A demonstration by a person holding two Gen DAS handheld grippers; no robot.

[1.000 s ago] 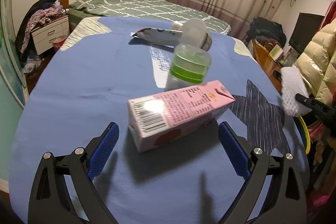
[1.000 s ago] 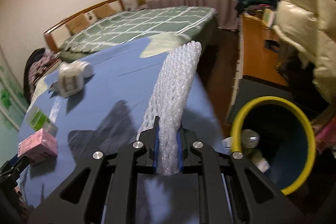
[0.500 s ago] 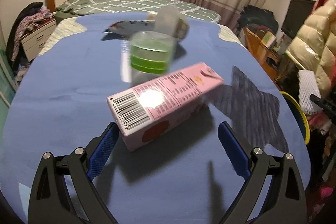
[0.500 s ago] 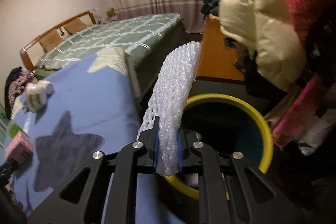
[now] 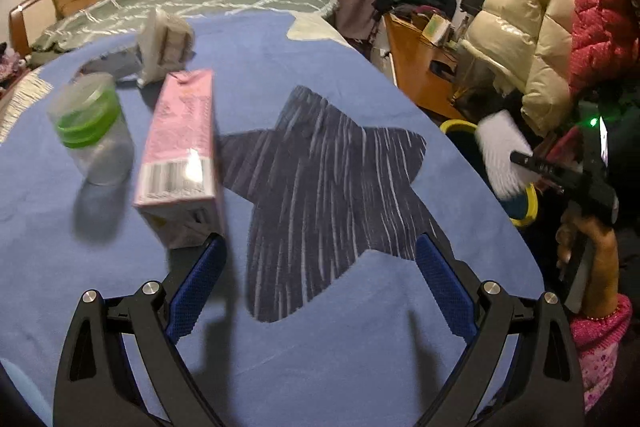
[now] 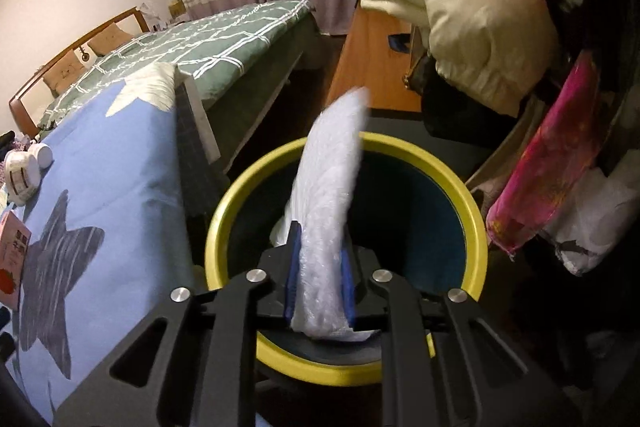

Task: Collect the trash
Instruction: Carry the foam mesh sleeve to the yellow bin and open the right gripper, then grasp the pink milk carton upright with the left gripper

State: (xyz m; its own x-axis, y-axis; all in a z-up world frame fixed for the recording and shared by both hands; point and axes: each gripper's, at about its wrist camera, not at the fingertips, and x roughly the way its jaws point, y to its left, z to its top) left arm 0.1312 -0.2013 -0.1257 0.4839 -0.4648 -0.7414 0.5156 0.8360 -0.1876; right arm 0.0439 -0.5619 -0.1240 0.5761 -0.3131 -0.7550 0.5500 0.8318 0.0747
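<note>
The right gripper [image 6: 319, 277], fingers just opening, has white foam netting [image 6: 330, 195] between them over the yellow-rimmed bin [image 6: 224, 211].

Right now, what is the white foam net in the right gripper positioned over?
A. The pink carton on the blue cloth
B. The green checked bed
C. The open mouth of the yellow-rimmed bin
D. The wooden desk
C. In the right wrist view the white foam net sits between the fingers of the right gripper, directly above the dark opening of the yellow-rimmed bin; the jaws have just been opening around it.
</note>
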